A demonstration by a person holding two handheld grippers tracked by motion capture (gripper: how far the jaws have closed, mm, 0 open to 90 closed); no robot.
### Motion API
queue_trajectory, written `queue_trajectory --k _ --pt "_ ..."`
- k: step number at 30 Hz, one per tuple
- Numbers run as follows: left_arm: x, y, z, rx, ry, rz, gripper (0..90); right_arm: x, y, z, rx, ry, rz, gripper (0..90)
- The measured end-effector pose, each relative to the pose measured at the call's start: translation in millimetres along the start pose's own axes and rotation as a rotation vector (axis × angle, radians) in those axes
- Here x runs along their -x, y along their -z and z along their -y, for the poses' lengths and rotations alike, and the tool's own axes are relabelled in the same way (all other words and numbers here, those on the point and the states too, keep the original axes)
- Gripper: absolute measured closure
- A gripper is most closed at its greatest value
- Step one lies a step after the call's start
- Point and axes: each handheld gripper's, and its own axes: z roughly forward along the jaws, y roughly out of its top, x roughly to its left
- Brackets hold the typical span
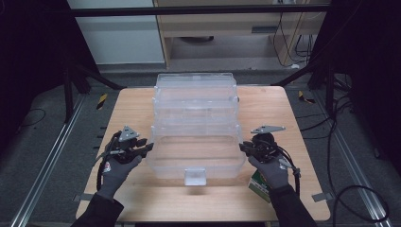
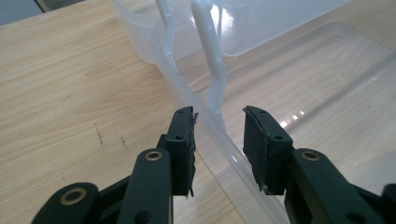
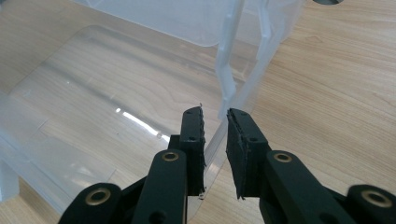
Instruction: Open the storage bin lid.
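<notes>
Jaws of your left gripper (image 2: 218,140) straddled the left wall of the clear plastic box (image 1: 194,153), one pad outside and one inside, with a visible gap on the inner side, so they stood open and were not yet pinching it. Your right gripper (image 3: 215,140) had its jaws drawn narrow around the box's right wall, though you could not tell whether the pads pressed it. That tiered box stood at the middle of the wooden table (image 1: 156,201), your left gripper (image 1: 150,147) at its nine o'clock, your right gripper (image 1: 242,147) at its three o'clock, a green packet (image 1: 257,184) by your right wrist.
</notes>
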Motion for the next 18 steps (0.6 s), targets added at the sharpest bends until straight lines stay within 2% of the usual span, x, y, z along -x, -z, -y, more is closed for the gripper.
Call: queue_trajectory --k 3,7,11,16,18 --pt "-0.3 3.1 -1.1 0.027 0.006 0.013 59.3 -0.2 -0.8 -0.1 0.001 0.011 0.008 75.4" --pt "-2.7 11.7 -3.4 0.074 0.008 -0.008 53.2 -1.8 -0.2 -1.4 0.018 0.04 0.03 73.0" --pt "-8.6 17.8 -2.8 0.103 0.027 -0.02 48.8 -1.0 5.3 -3.3 0.048 0.047 0.019 67.4" --pt "-17.1 21.1 -0.1 0.106 0.033 -0.066 43.7 4.1 17.0 -7.0 0.071 0.068 0.01 59.5" --pt "-21.1 20.8 1.7 0.106 0.047 -0.072 41.7 7.4 25.1 -8.6 0.087 0.067 0.006 56.2"
